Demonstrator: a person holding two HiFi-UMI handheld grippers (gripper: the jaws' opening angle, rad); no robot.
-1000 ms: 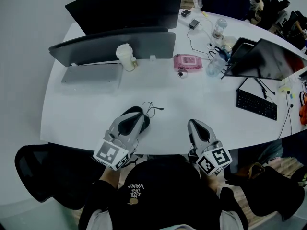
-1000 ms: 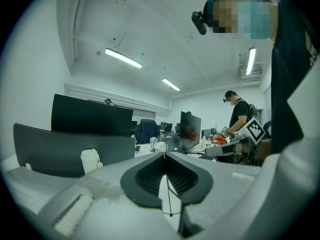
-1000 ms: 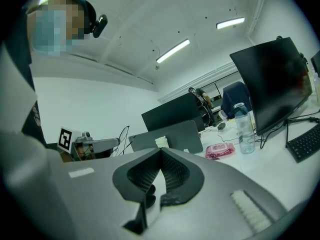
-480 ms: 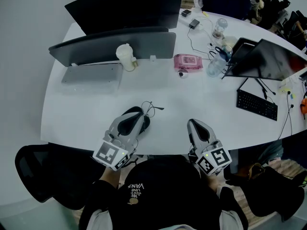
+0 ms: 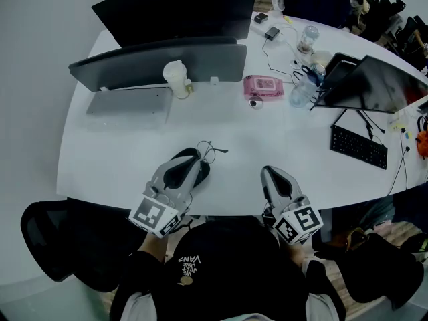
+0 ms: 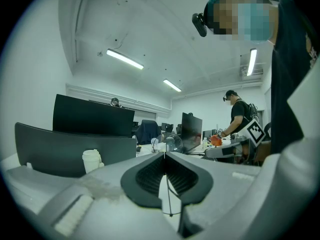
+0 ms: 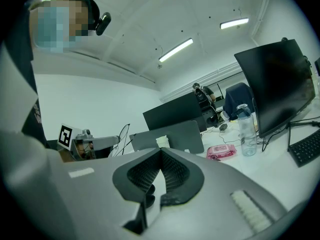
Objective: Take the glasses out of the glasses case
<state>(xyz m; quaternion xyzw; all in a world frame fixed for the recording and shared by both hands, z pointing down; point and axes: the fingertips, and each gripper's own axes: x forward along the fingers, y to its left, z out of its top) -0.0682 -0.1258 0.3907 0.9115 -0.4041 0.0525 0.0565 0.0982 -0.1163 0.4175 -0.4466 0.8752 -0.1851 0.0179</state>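
My left gripper [image 5: 189,154] rests at the table's near edge, its jaws closed on thin wire-framed glasses [image 5: 211,150] that stick out past the tips. In the left gripper view a clear round lens [image 6: 170,142] stands just beyond the closed tips [image 6: 164,154], and a thin wire runs down between the pads. A dark shape [image 5: 203,172] beside that gripper's right jaw may be the glasses case; it is mostly hidden. To the right, my right gripper [image 5: 269,170] is shut with nothing in it [image 7: 160,151].
A grey monitor [image 5: 160,62] and a white cup [image 5: 176,79] stand at the back. A pink wipes pack [image 5: 262,86], a bottle [image 5: 302,89], a second monitor [image 5: 374,85] and a keyboard [image 5: 358,146] lie to the right. A person [image 6: 239,121] stands beyond the desk.
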